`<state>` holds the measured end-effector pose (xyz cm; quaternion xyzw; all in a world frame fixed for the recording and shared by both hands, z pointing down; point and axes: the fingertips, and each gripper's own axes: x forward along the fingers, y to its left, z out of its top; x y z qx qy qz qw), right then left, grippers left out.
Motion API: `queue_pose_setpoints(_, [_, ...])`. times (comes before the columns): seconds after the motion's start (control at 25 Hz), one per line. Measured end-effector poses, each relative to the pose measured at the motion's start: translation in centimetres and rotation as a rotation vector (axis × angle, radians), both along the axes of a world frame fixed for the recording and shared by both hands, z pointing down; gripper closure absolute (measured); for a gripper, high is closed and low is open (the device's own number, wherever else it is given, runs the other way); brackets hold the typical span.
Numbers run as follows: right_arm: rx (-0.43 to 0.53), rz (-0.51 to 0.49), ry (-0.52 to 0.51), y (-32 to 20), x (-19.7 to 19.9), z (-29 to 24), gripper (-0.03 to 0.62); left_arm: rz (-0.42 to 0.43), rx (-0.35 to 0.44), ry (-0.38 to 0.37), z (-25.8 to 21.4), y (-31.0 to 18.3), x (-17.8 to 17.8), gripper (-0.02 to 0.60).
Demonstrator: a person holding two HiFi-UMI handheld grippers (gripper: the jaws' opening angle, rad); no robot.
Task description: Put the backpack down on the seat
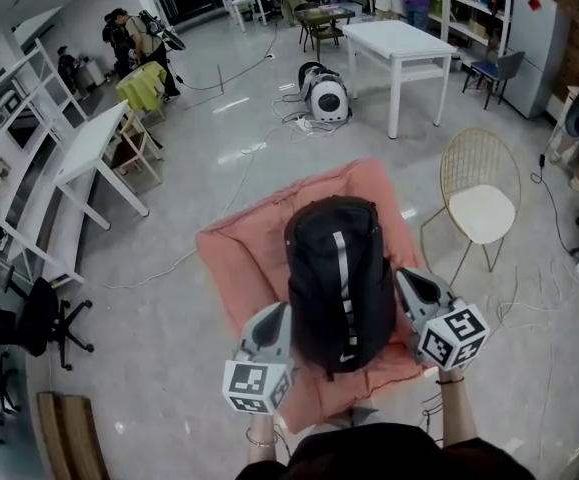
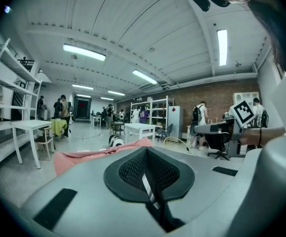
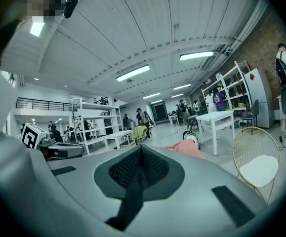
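Spreading over the floor ahead of and below both claws, the pink cushion seat is the largest thing within reach. The black backpack sits between the two claws, over the middle of that seat, with its top end pointing away from them. From above it cannot be told whether its base rests on the cushion or hangs clear of it. Off to the right of the right claw stands a gold wire chair with a white pad. The left claw is closed tight on a black strap with a pale stripe, pinched between its pads. The right claw is likewise clamped shut, on a plain black strap that drops away below its jaws.
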<state>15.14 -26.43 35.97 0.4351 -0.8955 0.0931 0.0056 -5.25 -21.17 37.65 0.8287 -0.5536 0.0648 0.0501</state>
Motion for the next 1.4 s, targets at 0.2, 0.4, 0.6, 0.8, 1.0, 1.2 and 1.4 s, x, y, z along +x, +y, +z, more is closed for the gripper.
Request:
queue_pose_setpoints(0.2, [0.057,-0.029,-0.016,1.1,0.5,-2.4,0.582,-0.010,0.023,0.002,-1.6,1.4,-0.3,0.568])
queue_pose_setpoints(0.4, [0.091,-0.043,-0.019,2.5,1.2,-3.1,0.582,-0.024,0.062,0.027,-2.5,2.3,-1.1,0.568])
queue_pose_setpoints(0.6, [0.122,-0.049,-0.055,3.6,2.1,-3.4,0.582,-0.035,0.100,0.005,-3.1,3.0,-1.2,0.568])
queue_pose_setpoints(0.8, [0.133,-0.011,-0.055,4.0,3.3,-3.3,0.582,-0.058,0.104,-0.020,-2.8,3.2,-1.2,0.568])
queue_pose_setpoints(1.0, [0.138,0.015,-0.058,4.3,4.2,-3.5,0.582,-0.065,0.107,-0.032,-3.0,3.6,-1.0,0.568])
queue_pose_setpoints(1.2, [0.148,0.024,-0.055,4.2,4.5,-3.5,0.582,-0.077,0.116,-0.036,-3.3,3.6,-1.5,0.568])
queue_pose_setpoints(1.4, [0.159,0.011,-0.050,4.2,4.4,-3.4,0.582,-0.088,0.115,-0.041,-3.2,3.6,-1.8,0.568])
